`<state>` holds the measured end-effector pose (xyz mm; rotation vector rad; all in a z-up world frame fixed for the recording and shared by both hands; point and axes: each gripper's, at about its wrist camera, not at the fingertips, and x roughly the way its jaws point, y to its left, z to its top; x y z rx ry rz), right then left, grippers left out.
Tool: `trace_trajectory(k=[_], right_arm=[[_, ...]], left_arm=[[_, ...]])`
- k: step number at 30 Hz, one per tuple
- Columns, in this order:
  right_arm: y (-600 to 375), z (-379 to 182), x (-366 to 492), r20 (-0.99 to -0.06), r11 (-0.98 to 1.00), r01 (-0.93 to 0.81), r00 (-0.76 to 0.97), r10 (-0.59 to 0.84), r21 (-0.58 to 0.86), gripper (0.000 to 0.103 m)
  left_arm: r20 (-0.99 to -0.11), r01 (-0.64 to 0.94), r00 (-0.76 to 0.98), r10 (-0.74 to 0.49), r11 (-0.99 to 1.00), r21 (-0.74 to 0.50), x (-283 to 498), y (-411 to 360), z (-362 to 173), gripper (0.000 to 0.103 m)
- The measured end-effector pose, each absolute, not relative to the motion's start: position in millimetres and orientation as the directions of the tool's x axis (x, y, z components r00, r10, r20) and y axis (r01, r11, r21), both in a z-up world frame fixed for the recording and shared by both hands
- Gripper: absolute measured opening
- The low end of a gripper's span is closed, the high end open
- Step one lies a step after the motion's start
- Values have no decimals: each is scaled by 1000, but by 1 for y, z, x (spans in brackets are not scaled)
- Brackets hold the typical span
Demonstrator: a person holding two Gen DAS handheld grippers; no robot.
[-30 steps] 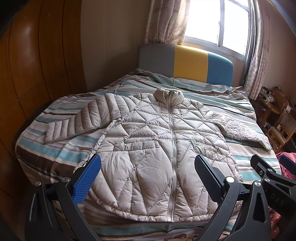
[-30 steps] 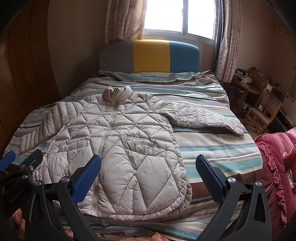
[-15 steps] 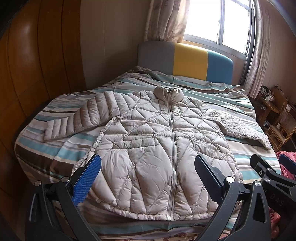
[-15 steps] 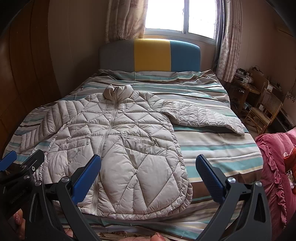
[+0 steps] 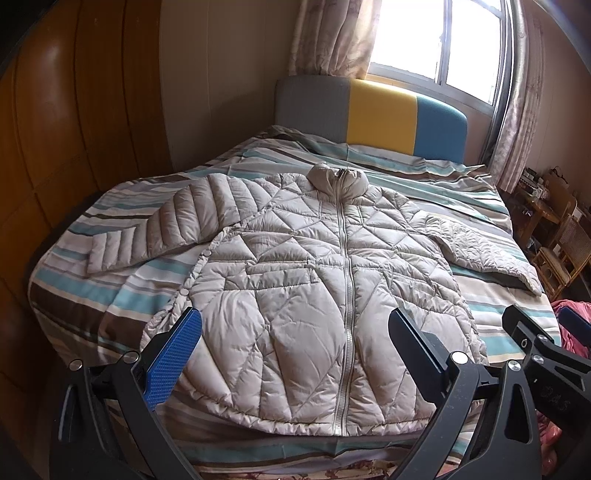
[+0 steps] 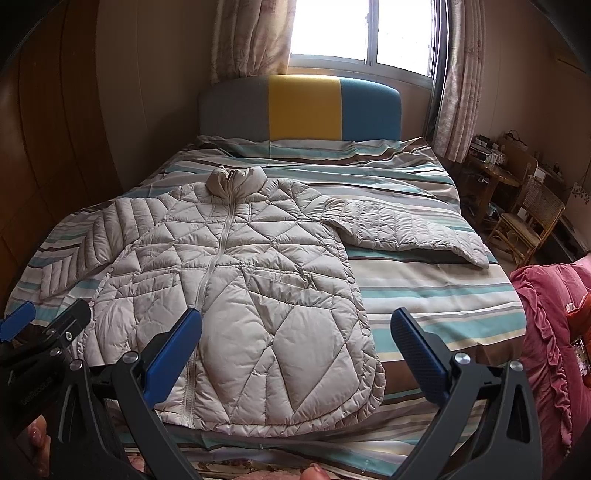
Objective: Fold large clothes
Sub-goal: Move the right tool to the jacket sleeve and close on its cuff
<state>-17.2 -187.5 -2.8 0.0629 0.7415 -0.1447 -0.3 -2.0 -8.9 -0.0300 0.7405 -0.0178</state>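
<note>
Left wrist view: the left gripper (image 5: 291,350) hangs over the foot edge of the bed (image 5: 110,295) with its jaws spread wide and nothing between them. The quilted jacket (image 5: 314,295) lies face up and zipped, hem at the foot edge, collar toward the headboard (image 5: 373,114). Its left sleeve (image 5: 155,229) runs out toward the bed's left edge; the other sleeve reaches toward the right edge. Part of the right gripper shows at the frame's right side.

Right wrist view: the right gripper (image 6: 295,350) is likewise fully open and empty, held above the foot edge beside the jacket's hem corner. The right sleeve (image 6: 406,232) lies well clear of the jacket body, on the striped bedcover (image 6: 443,295).

Risks, as judged: the padded shell looks slick and springy, so a shallow pinch may slip off, and a fold may spring back open. The left sleeve's cuff lies close to the bed's left edge, so a careless drag could pull it over. Lifting one side alone would likely skew the jacket across the cover.

Room: wooden panelling (image 5: 55,147) along the left, a curtained window (image 6: 362,29) behind the grey, yellow and blue headboard, wicker chairs (image 6: 528,218) and a cluttered table at the right, and a red ruffled quilt (image 6: 554,332) by the bed's right foot corner.
</note>
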Motion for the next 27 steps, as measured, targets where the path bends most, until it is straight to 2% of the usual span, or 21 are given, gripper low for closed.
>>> trace_trajectory(k=[16,27], right_arm=[[-194,-12,-8,-693,986,169,711,-119,4,101],[-227,-38,25,-698,974,222,704,-132,40,101]], left_arm=[[-713,-13,701,-14,999,-32,12,1,-17,100],[-769,-55,638,54,998,25,41,0,-41,100]])
